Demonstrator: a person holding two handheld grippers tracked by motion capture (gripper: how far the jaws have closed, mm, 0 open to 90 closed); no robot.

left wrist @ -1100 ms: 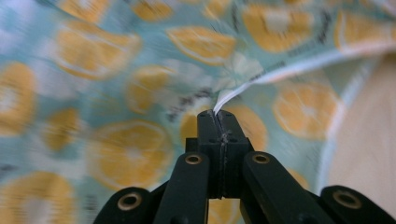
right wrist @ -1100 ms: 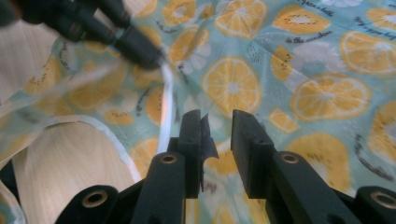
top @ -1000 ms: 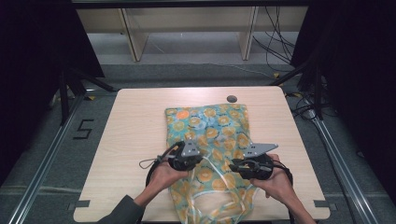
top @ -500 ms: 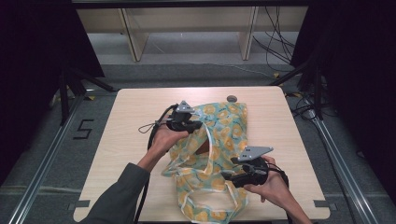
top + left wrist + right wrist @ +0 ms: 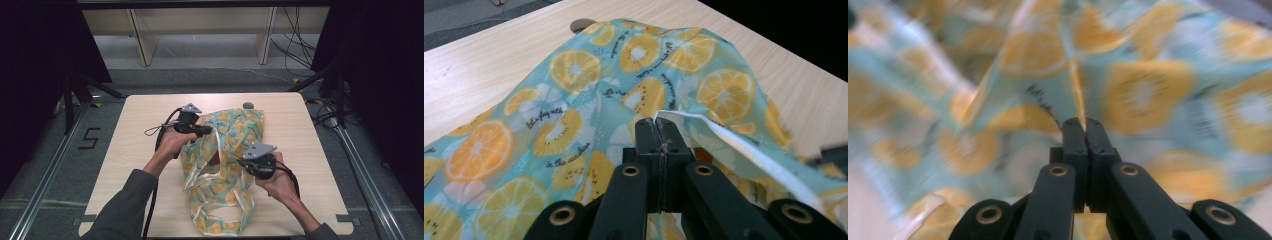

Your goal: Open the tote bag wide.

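Note:
A light blue cloth bag printed with orange and lemon slices lies bunched down the middle of the wooden table. My left gripper is at the bag's far left part, shut on its white-trimmed rim, which it holds raised. In the left gripper view the jaws meet on that hem over the bag. My right gripper is at the bag's right side. Its jaws have just closed and pinch a fold of the blurred cloth.
A small dark round disc sits at the table's far edge, just beyond the bag, also seen as the disc. The bag's handles trail toward the near edge. Pale shelving and cables stand behind the table.
My left gripper has carried the bag's rim away toward the far side and upward, bunching the flat bag and opening its mouth. My right gripper has shifted slightly inward onto the cloth.

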